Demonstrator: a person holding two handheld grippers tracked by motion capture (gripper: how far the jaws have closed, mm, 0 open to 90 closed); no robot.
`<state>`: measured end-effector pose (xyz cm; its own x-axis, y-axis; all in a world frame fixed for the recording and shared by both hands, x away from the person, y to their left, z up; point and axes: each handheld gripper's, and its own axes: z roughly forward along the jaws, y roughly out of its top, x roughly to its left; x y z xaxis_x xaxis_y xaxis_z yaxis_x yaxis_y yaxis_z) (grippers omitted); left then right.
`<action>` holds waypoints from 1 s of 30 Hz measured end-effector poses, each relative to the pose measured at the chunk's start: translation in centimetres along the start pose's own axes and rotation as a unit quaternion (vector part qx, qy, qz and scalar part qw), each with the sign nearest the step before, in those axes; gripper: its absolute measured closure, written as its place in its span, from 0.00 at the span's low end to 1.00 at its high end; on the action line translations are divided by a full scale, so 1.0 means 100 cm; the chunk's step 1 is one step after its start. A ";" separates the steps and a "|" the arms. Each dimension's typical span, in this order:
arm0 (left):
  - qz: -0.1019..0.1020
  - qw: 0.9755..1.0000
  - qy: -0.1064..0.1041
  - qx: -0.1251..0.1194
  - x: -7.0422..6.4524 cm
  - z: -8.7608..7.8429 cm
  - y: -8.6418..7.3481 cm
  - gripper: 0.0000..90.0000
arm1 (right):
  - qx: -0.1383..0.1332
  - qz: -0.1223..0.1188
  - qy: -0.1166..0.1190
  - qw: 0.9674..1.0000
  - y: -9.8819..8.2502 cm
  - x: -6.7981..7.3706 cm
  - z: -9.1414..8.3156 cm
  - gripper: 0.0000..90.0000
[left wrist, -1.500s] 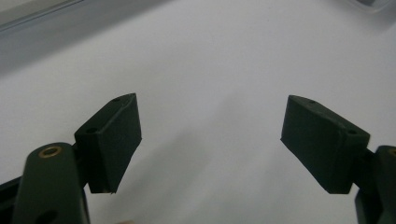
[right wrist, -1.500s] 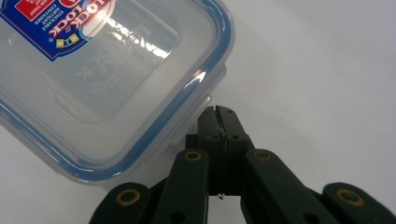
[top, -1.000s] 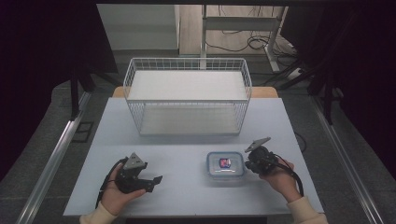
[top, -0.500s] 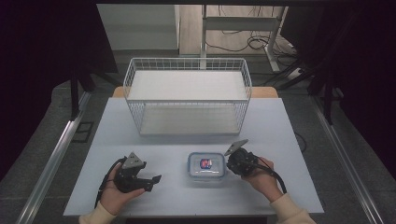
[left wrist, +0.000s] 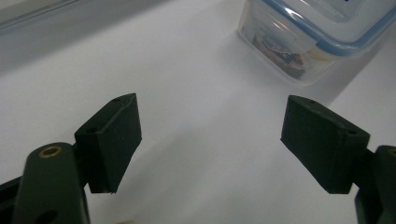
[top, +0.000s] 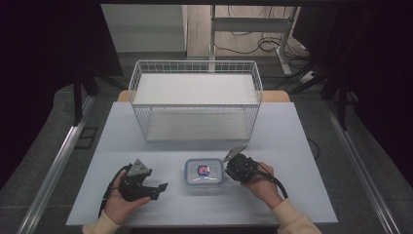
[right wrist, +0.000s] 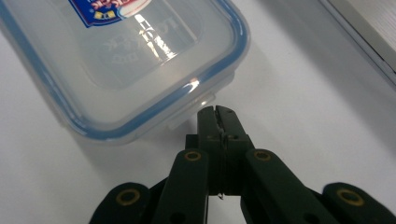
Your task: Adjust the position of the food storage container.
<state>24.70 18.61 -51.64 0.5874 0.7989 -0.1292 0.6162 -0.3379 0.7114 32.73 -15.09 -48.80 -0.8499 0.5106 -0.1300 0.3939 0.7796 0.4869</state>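
We take the clear plastic box [top: 205, 174] with the blue-edged lid as our landmark. It sits flat on the pale worktop [top: 292, 141], on the near side of the white wire basket [top: 195, 100] and well apart from it, roughly in line with the basket's middle. A small red and blue label shows on the box's lid.

To the right of the box we see the right claw [top: 233, 168], held in the person's right hand [top: 260, 183]. In the right gripper view its two black jaws are pressed together with nothing between them, and their tips [right wrist: 216, 113] sit just at the box's corner [right wrist: 201, 95], beside a small clear tab that juts from the lid's rim. We cannot tell whether the tips actually touch that tab.

To the left of the box, and apart from it, we see the left claw [top: 158, 190] in the person's left hand [top: 122, 202], low over the worktop. In the left gripper view its jaws stand wide apart, empty, with the bare worktop between them and the box [left wrist: 317, 37] farther off toward the upper right. Dark contents show dimly through the box's side wall there, too blurred for us to name.
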 end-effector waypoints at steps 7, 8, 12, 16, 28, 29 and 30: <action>-0.004 1.000 0.001 -0.009 0.000 -0.002 0.000 0.22 | -0.046 0.046 0.009 0.998 -0.028 -0.007 -0.026 0.99; -0.004 1.000 0.001 -0.009 0.001 -0.002 0.000 0.22 | -0.052 0.055 0.009 0.997 -0.033 -0.007 -0.029 0.99; -0.004 1.000 0.003 -0.003 0.001 -0.001 0.000 0.22 | -0.070 0.081 0.012 0.994 -0.054 -0.008 -0.038 0.98; -0.006 1.000 0.005 -0.004 0.001 0.000 0.000 0.22 | -0.078 0.111 0.008 0.991 -0.070 -0.005 -0.036 0.63; -0.011 1.000 0.008 -0.002 0.004 0.001 0.000 0.22 | -0.090 0.174 0.030 0.980 -0.063 0.002 -0.036 0.21; -0.011 1.000 0.008 -0.003 0.004 0.001 -0.001 0.22 | -0.094 0.176 0.033 0.979 -0.063 0.002 -0.036 0.21; -0.012 1.000 0.008 -0.003 0.005 0.001 -0.001 0.22 | -0.096 0.178 0.032 0.979 -0.062 0.002 -0.037 0.21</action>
<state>24.98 18.98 -51.82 0.5641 0.8147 -0.1345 0.6266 -0.3163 0.7122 28.82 -21.22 -48.65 -0.6938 0.7087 0.1279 0.6008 0.4717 0.6454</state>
